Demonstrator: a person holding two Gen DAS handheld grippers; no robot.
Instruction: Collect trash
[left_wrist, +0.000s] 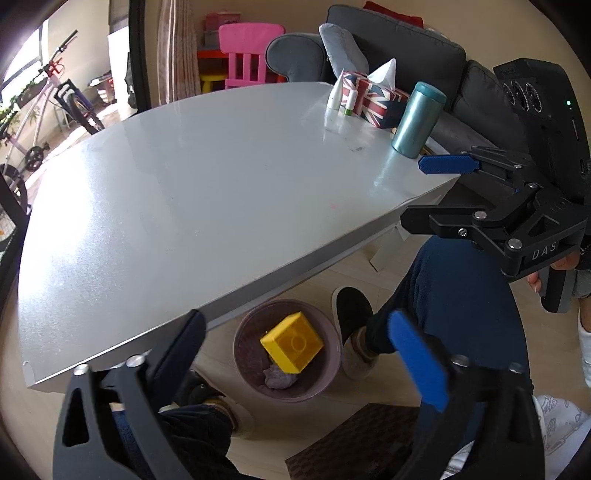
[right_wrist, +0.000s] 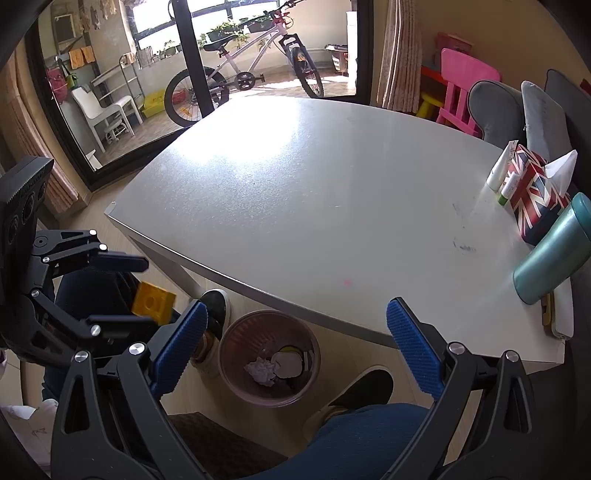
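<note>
Yellow toy brick (left_wrist: 292, 342), one round stud on top, sits tilted between the wide-spread fingers of the left gripper (left_wrist: 295, 354), untouched by either pad, above the pink wastebasket (left_wrist: 332, 365) on the floor under the white table (left_wrist: 184, 206). Only the right wrist view shows the basket's contents: crumpled paper (right_wrist: 260, 370) and other scraps. The right gripper (right_wrist: 295, 347) also gapes wide, empty.

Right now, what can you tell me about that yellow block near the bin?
The yellow block is a chunky plastic toy brick, square, with a round stud on top. In the left wrist view it shows tilted, one corner down, over the mouth of the pinkish round bin, between the wide-open fingers of the left gripper; nothing visibly touches it. Crumpled paper lies in the bin below.
</note>
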